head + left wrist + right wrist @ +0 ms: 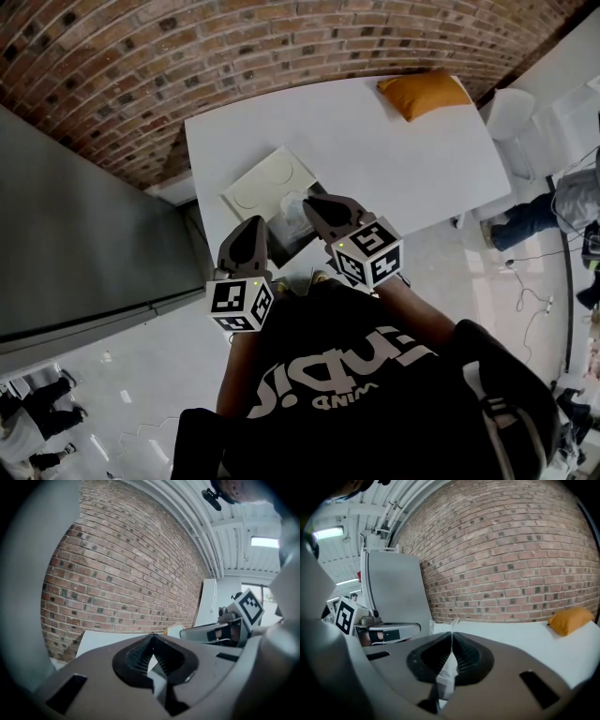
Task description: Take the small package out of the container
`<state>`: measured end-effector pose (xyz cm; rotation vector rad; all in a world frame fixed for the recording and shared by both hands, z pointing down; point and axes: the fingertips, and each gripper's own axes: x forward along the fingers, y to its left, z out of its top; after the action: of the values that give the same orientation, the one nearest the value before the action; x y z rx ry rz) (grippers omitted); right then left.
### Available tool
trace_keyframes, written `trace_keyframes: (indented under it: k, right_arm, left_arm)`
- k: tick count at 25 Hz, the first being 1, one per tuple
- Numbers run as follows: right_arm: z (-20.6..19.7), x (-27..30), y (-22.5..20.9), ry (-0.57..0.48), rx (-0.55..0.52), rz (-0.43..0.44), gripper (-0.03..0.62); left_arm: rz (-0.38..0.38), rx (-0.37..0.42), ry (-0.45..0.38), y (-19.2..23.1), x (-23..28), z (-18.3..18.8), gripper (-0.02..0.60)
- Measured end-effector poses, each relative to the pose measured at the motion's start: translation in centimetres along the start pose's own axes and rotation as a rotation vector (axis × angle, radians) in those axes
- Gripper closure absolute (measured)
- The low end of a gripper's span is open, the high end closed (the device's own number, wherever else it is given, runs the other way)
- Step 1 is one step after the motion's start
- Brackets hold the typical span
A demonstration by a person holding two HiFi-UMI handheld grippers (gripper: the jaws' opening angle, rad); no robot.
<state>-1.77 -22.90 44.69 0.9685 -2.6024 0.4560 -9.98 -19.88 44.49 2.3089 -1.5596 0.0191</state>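
Observation:
In the head view a black container (pixel 287 246) sits at the near edge of the white table (pixel 403 169). A pale flat lid (pixel 270 183) leans off its far side. My right gripper (pixel 319 208) hangs over the container, shut on the small package (pixel 293 211), a thin whitish plastic pack. In the right gripper view the package (pixel 449 667) shows as a thin white sheet pinched between the closed pads, its tip poking past the gripper (pixel 452 637). My left gripper (pixel 251 242) is beside the container's left edge. Its jaws (pixel 152 638) meet at the tips with nothing seen held.
An orange cushion (pixel 424 94) lies at the table's far right corner, also visible as an orange cushion (pixel 571 619) in the right gripper view. A tall grey cabinet (pixel 84 244) stands left of the table. A brick wall (pixel 234 56) runs behind it. Cables and people are on the floor at the right.

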Motion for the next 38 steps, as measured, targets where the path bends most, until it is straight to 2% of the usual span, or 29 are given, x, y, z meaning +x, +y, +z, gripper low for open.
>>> trace_keyframes:
  k: [9,20,25,38]
  right_arm:
    - [3.4,-2.9,-0.4,-0.224,-0.032,-0.035,0.586]
    - [4.1,-4.9,-1.4,-0.368,-0.051,-0.081,0.586]
    - [3.4,-5.1,-1.9,-0.385,-0.051,-0.102,0.586]
    - [-0.2,-4.5,-4.0,-0.329,-0.039,-0.149,0.586]
  left_arm:
    - [-0.002,0.008,-0.015,-0.5,0.0,0.5,0.575]
    - [0.013,0.029,-0.032,-0.5,-0.2,1.2,0.575]
    - [0.018,0.036,-0.035,-0.3,-0.4,1.2,0.575]
    - [0.020,0.051,-0.033,-0.3,-0.4,1.0,0.575]
